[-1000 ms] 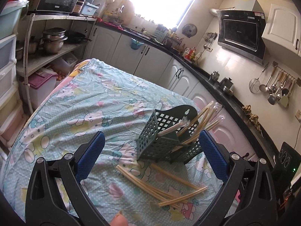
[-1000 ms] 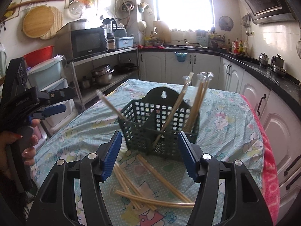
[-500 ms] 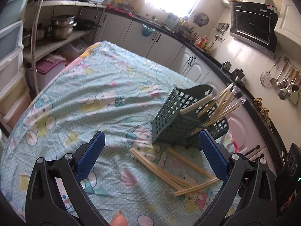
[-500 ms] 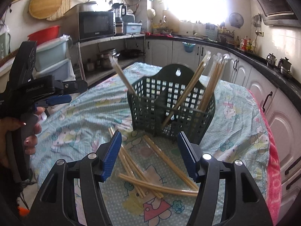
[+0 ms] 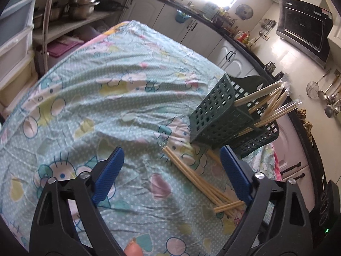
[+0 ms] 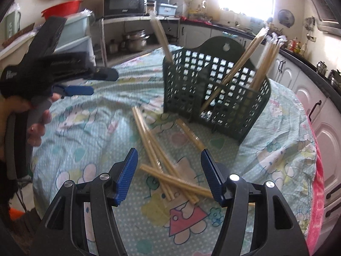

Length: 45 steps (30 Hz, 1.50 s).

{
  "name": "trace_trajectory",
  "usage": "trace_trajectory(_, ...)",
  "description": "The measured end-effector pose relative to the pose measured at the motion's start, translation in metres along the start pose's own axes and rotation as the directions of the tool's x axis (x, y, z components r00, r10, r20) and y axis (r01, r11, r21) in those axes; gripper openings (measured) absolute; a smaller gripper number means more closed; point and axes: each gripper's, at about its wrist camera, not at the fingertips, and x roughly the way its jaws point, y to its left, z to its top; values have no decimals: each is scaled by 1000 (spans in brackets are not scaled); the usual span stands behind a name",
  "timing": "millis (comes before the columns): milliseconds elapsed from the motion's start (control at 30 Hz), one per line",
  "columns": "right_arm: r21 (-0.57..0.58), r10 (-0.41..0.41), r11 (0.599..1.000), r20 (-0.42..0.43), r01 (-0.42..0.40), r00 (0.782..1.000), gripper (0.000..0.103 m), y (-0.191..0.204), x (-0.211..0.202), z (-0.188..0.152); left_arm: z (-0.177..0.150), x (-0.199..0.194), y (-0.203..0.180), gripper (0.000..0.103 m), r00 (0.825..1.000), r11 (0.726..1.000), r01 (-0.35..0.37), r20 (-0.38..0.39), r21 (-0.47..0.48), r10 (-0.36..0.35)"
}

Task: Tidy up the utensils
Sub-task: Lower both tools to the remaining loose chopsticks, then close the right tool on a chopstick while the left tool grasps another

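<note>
Green plastic makes the basket, which stands upright on the tablecloth with cartoon cats, near the edge of the table that faces the white cupboards. It has square holes in its walls and a wall in the middle that makes two parts. One wrapped pair of chopsticks leans out of the part on the side of the metal shelf. Several more pairs lean out of the other part, on the side of the cupboards.

In front of the basket, on the side away from the window, loose chopsticks lie on the cloth in a crossed heap. One pair lies a little apart from the heap, with its end just beside the foot of the basket.

The right gripper hangs above this heap with its blue pads apart; the chopsticks show between the pads, but nothing is gripped. The left gripper is lower down on the shelf side of the basket, held by a hand that shows in the right camera. Its jaws are wide and are closing a little, and they hold nothing; only cloth and the far ends of the loose chopsticks are between them. I cannot tell if either tool touches the cloth.
</note>
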Motion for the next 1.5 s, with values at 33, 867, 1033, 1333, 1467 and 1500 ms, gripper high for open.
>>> trace_trajectory(33,-4,3,1000,-6,-3,1000,59,2,1,-2,-1,2,1,78,1000,1000,2,-8,-5,-2)
trace_trajectory(867,-285,-169,947,-38,151,985,53,32,45,-29,-7,67,3,46,983,983,72,-155,-167,-98)
trace_trajectory(1033,-330,-180,930,-27,161,983,46,39,49,-27,4,79,7,45,984,979,31,-165,-200,-65)
trace_trajectory(1333,-354,-176,923,-34,153,984,27,44,55,-24,12,89,9,26,983,984,-32,-184,-176,-1)
trace_trajectory(1467,-344,-187,923,-14,171,982,22,42,53,-20,11,88,15,14,983,983,-39,-182,-181,6)
trace_trajectory(1500,-340,-188,924,-8,174,982,21,41,52,-19,11,87,18,12,983,981,-31,-181,-192,-5)
